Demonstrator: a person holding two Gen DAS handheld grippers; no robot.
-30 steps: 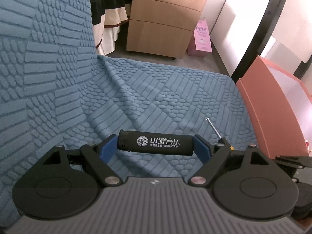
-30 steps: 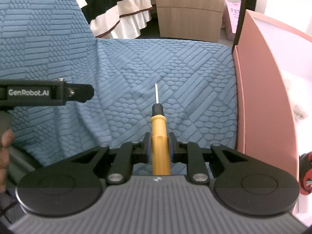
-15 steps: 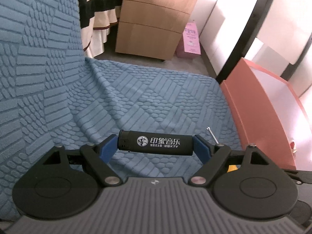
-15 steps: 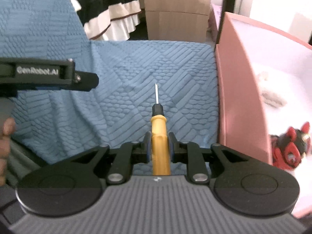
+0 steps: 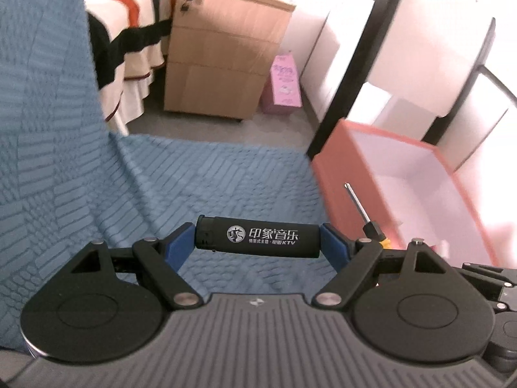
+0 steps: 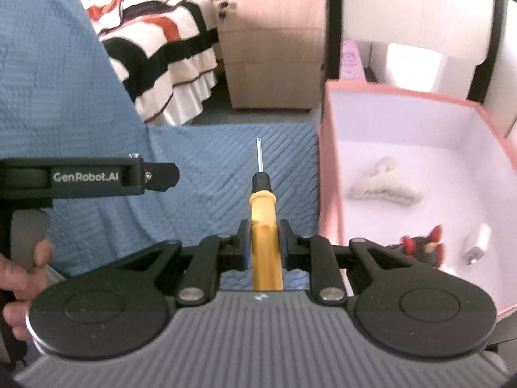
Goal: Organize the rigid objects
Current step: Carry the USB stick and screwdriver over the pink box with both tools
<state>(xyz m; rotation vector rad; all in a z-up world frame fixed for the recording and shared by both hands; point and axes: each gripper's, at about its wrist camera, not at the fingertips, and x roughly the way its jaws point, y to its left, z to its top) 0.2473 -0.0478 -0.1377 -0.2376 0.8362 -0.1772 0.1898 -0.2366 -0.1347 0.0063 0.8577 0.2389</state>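
- Blue quilted fabric (image 5: pixel 226 174) fills my left wrist view, with a wooden drawer cabinet (image 5: pixel 223 61) and a striped bedspread (image 5: pixel 129 42) behind it, and a pink box (image 5: pixel 349 168) to the right.
- From this view I see my left claw (image 5: pixel 258 242) clamped on a black lighter (image 5: pixel 258 237); it lies crosswise, one end against each blue pad, white print facing the camera, hanging clear above the fabric.
- At the right edge I make out the metal shaft of a screwdriver (image 5: pixel 357 203), in front of the box wall.
- On the right wrist view, the same blue fabric sits below, and the box opens to the right, with a pale rope-like item (image 6: pixel 384 187), a red and black toy (image 6: pixel 420 249) and a small white piece (image 6: pixel 480 242) inside.
- My right claw (image 6: pixel 264 245) is closed tight on the yellow handle of the screwdriver, which points straight ahead, tip over the fabric just left of the box wall.
- To the left I see the other claw's black body and a hand (image 6: pixel 19 278) on its grip.
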